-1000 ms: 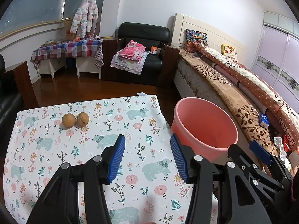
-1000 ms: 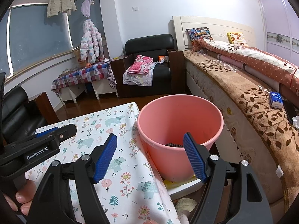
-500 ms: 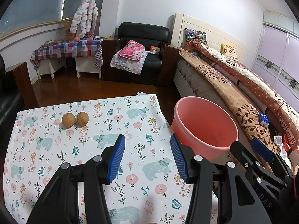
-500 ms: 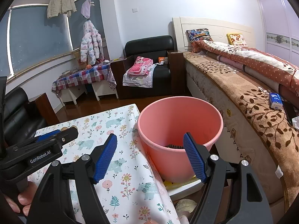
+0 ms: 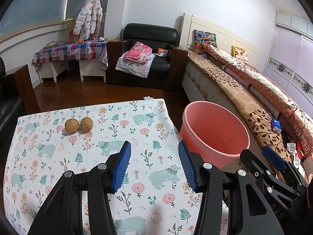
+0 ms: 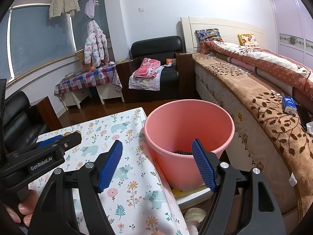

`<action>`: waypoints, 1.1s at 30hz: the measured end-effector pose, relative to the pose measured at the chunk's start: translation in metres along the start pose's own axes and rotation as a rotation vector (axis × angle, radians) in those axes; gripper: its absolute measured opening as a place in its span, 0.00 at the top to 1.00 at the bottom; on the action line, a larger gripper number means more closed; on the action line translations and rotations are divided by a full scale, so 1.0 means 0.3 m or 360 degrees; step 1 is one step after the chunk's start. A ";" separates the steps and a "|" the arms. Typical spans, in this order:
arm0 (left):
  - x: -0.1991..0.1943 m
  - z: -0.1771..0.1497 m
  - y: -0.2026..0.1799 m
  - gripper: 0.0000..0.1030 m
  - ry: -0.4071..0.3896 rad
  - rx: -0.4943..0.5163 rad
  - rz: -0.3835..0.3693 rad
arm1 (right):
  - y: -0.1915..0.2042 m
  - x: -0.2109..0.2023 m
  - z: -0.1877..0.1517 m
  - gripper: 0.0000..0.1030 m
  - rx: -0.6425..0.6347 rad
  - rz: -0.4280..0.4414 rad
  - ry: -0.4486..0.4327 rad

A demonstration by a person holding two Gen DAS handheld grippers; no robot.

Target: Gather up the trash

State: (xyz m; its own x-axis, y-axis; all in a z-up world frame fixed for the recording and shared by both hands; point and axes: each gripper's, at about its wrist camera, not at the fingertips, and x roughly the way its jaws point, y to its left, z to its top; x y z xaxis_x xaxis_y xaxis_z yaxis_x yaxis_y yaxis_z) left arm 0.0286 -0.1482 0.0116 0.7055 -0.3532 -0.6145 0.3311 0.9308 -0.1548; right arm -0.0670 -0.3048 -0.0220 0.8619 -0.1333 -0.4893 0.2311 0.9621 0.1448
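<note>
Two handheld grippers hover side by side, both angled downward over a tabletop (image 5: pixel 58 168) covered in a cloth printed with bears and flowers. The left gripper (image 5: pixel 154 164) has its blue-padded jaws spread wide with nothing between them, above the bare middle of the cloth. The right gripper (image 6: pixel 156 163) is also spread wide and empty, over the tabletop's right edge and the near rim of a pink bucket (image 6: pixel 187 121). The bucket stands on the floor, touching the tabletop's edge, with a dark object at its bottom. Two walnuts (image 5: pixel 78 125) sit touching each other on the far left part of the tabletop, well apart from both grippers. Fingers (image 6: pixel 24 209) show beneath the left gripper. A bed (image 6: pixel 264 90) runs along the right.
</note>
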 end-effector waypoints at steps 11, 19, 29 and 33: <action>0.000 0.004 -0.003 0.51 -0.0007 0.0012 0.0008 | 0.007 0.013 -0.013 0.29 -0.0005 0.0002 0.0019; 0.004 -0.007 0.005 0.51 -0.0009 0.0026 0.0011 | 0.012 0.017 -0.009 0.29 -0.0009 0.0002 0.0026; 0.008 -0.005 0.003 0.51 -0.0001 0.0021 0.0013 | 0.011 0.021 -0.009 0.29 -0.0007 0.0003 0.0037; 0.015 -0.012 0.010 0.51 0.0011 0.0022 0.0010 | 0.015 0.030 -0.027 0.29 -0.0016 0.0004 0.0052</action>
State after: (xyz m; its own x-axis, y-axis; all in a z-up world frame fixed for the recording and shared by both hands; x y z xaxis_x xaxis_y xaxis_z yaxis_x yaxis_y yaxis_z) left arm 0.0305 -0.1468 0.0056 0.7035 -0.3464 -0.6206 0.3353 0.9317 -0.1401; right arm -0.0620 -0.2997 -0.0328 0.8471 -0.1235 -0.5169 0.2244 0.9648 0.1373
